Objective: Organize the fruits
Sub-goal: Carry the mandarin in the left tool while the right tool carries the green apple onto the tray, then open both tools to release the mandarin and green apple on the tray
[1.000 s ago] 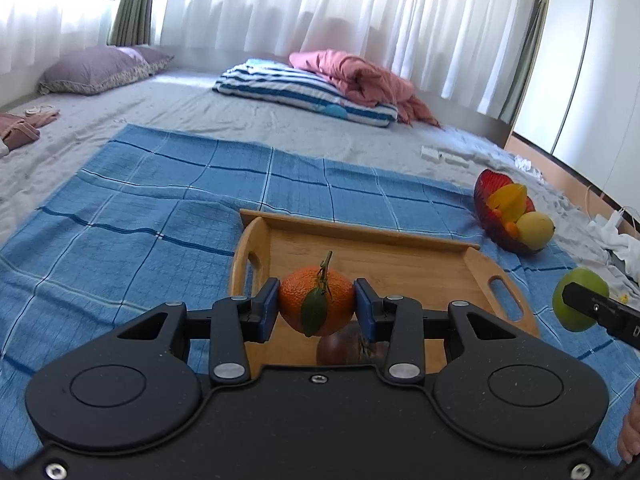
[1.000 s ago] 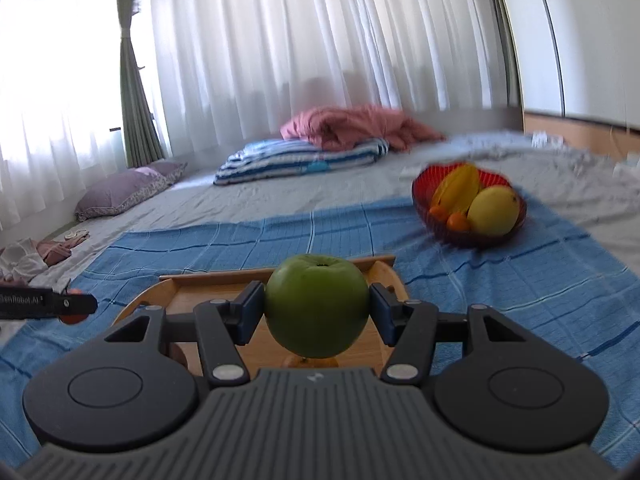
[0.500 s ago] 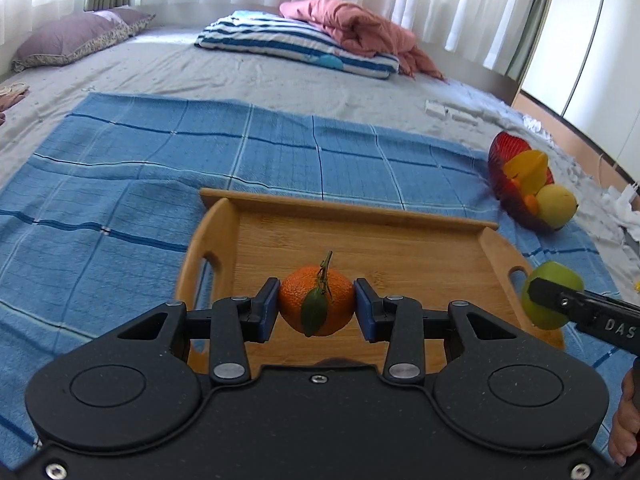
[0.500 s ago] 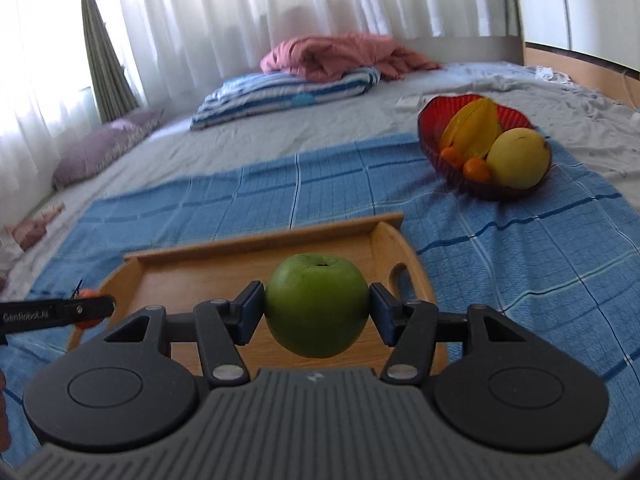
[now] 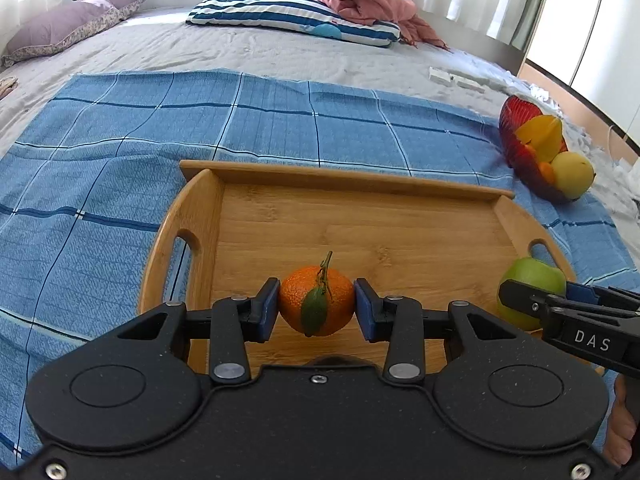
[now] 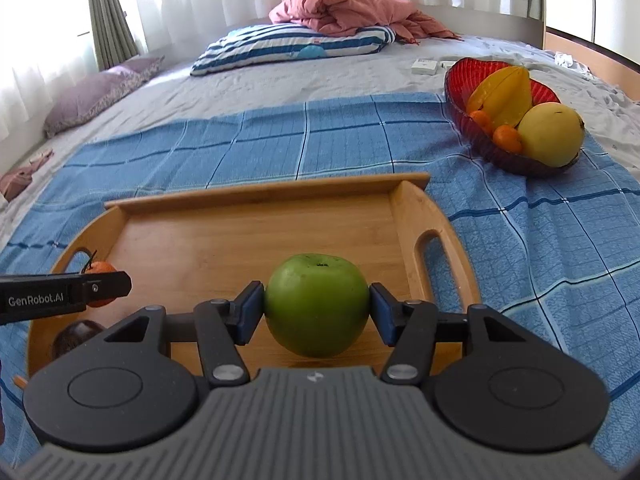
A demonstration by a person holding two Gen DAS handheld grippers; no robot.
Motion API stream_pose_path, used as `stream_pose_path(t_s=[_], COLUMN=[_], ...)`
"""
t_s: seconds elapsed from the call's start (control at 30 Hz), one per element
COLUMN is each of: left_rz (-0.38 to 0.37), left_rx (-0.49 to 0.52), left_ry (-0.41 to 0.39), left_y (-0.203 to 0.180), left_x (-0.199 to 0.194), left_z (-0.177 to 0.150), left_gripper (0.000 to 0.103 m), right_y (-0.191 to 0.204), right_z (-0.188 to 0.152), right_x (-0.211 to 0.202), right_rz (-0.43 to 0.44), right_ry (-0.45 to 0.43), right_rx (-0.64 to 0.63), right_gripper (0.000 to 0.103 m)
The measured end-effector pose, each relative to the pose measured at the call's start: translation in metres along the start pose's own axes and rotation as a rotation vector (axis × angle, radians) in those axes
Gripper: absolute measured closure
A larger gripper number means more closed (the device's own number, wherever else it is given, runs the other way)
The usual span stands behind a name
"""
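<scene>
Orange tangerine (image 5: 316,306), green apple (image 6: 317,305)

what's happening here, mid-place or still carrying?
Still carrying. A person holds two tongs over the wooden tray on the blue checked cloth. The left tongs are shut on a leafy tangerine; the right tongs are shut on a green apple. Neither fruit is set down yet. A dark round fruit already sits at the tray's near left corner, and the red bowl beyond the tray holds more fruit.
</scene>
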State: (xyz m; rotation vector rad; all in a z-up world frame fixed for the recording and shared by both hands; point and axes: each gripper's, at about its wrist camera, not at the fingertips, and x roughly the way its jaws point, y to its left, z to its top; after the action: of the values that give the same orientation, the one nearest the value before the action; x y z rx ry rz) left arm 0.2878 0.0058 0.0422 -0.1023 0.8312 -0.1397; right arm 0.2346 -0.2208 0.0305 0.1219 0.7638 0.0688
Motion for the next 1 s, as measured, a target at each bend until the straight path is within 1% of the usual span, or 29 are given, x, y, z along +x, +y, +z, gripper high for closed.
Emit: stream_pose_path(t_s=[0.17, 0.53, 0.77, 0.87, 0.93, 0.97, 1.0], left_rz=[0.014, 0.037, 0.054, 0.054, 0.057, 0.056, 0.053], left_rx=[0.019, 0.028, 0.045, 0.047, 0.047, 0.043, 0.038], left_ry=[0.003, 0.030, 0.017, 0.017, 0.018, 0.018, 0.017], left_y=[-0.002, -0.004, -0.007, -0.008, -0.008, -0.007, -0.007], left_x=[0.003, 0.016, 0.017, 0.017, 0.017, 0.017, 0.016], left_z=[-0.003, -0.010, -0.012, -0.012, -0.012, -0.012, -0.012], left_gripper=[0.065, 0.065, 0.065, 0.065, 0.060, 0.055, 0.048], right_y=[0.003, 0.002, 0.000, -0.001, -0.002, -0.002, -0.003], right_z=[-0.004, -0.007, -0.008, -0.008, -0.008, -0.008, -0.007], right_x=[0.004, 0.003, 0.003, 0.003, 0.003, 0.002, 0.001], right_rz=[-0.006, 0.000, 0.009, 0.012, 0.014, 0.011, 0.008], right_ry=[0.010, -0.007, -0.009, -0.009, -0.008, -0.007, -0.008], right_rx=[-0.018, -0.024, -0.014, -0.006, -0.002, -0.003, -0.006], right_gripper=[0.043, 0.043, 0.042, 0.040, 0.037, 0.031, 0.030])
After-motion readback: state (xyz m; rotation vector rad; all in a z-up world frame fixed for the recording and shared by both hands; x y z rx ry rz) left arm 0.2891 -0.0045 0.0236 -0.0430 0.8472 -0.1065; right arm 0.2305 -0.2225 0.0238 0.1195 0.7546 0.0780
